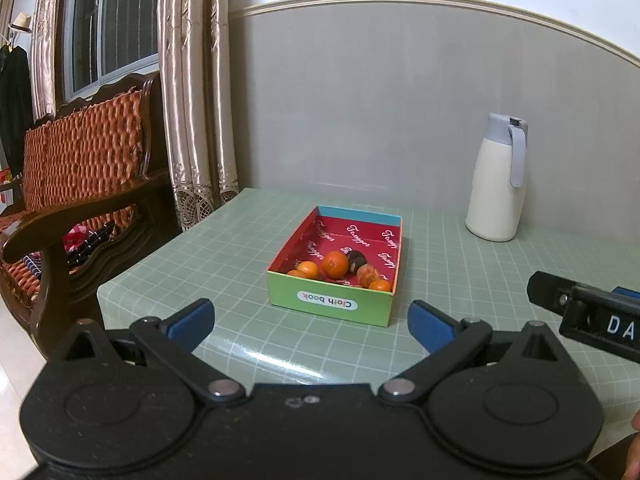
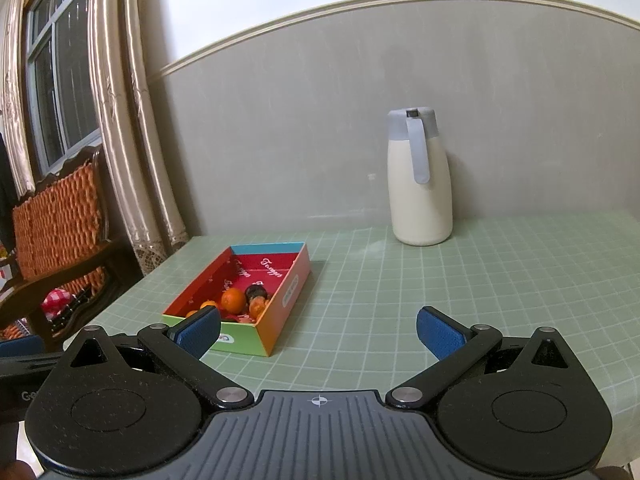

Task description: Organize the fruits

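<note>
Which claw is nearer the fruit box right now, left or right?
Left, though not by much. The left claw sits open directly in front of the fruit box, lined up with it. The right claw is open too, offset to the box's right, over bare table.

The left gripper fills the lower half of its view: a matte black body with two round, disc-capped housings, black linkage arms pinned by silver rivets, and blue textured pads on both fingers. Two small screws sit at centre bottom. The right gripper has the same black discs, silver pins and blue pads, but its middle plate is grey and ribbed, stamped with a small white crosshair (at lower centre of the frame).
</note>
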`<state>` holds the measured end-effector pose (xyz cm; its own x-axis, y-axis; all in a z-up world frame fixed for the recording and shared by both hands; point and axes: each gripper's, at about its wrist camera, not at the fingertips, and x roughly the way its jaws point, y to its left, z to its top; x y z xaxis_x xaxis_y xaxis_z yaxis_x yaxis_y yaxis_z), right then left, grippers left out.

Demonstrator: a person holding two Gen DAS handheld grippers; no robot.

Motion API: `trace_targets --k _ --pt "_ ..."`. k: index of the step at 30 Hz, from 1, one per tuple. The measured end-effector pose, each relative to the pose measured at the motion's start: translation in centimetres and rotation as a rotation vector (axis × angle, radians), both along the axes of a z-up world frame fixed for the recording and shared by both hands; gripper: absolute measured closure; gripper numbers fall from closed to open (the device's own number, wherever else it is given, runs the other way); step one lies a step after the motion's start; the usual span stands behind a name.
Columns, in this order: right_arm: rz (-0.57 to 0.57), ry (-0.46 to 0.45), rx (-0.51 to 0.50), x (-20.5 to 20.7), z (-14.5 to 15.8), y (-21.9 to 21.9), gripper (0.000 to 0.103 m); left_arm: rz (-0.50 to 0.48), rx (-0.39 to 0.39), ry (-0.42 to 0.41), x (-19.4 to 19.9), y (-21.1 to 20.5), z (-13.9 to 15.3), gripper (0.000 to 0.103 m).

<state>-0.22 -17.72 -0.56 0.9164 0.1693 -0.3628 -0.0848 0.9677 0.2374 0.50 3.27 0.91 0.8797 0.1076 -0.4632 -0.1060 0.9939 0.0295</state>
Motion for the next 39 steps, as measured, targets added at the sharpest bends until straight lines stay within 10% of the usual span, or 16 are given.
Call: trace_targets --k 39 --pt "-0.008 -0.003 0.015 0.23 -0.20 -0.73 0.000 -0.050 0.010 -0.039 0.22 -0.63 0.32 0.009"
